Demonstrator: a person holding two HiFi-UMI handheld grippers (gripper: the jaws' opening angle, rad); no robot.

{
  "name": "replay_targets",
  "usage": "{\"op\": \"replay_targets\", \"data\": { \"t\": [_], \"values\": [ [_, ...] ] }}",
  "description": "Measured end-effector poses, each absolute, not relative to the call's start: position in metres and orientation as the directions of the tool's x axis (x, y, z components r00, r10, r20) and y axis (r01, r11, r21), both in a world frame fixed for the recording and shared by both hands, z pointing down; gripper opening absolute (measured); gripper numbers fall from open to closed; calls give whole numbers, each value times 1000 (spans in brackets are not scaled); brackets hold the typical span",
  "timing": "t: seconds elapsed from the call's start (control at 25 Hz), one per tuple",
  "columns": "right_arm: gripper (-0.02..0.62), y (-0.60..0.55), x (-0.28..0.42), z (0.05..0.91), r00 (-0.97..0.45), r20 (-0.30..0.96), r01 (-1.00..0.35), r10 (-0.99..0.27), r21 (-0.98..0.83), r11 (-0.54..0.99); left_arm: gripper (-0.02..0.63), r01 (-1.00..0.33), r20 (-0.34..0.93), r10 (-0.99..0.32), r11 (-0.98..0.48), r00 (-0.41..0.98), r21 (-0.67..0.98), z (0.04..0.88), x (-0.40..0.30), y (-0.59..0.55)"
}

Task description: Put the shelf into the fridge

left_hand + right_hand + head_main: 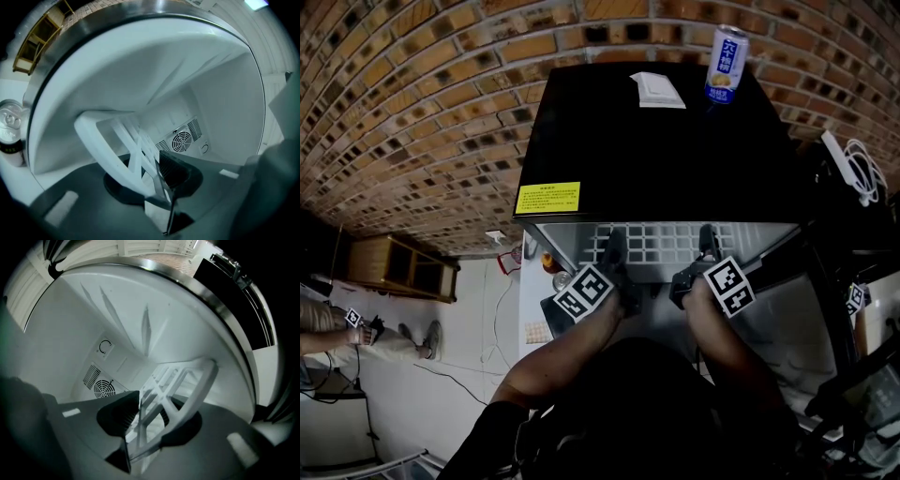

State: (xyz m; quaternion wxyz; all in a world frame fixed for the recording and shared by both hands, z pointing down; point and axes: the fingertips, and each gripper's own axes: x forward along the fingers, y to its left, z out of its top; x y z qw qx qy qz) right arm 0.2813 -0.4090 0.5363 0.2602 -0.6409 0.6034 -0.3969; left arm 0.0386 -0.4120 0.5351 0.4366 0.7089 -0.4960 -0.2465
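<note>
At the open mouth of the squat black fridge, the left gripper is clamped on the front rim of the white moulded-plastic lattice shelf, which lies just inside the fridge, between its smooth white walls. It looks light and stiff (slick too, I'd guess), so the rim near each front corner seems the place to hold. The right gripper bites the same rim.

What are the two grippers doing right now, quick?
Left gripper: closed on the shelf.
Right gripper: closed on the shelf too.
</note>
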Motion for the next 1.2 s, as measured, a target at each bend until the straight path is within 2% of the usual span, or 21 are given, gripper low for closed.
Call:
{"op": "replay_targets", "data": {
  "t": [1.2],
  "values": [
    [153,-426,283,540,-24,199,-554,-980,-818,-153,101,-535,56,-935,-151,350,831,535,38,-429]
  ]
}}
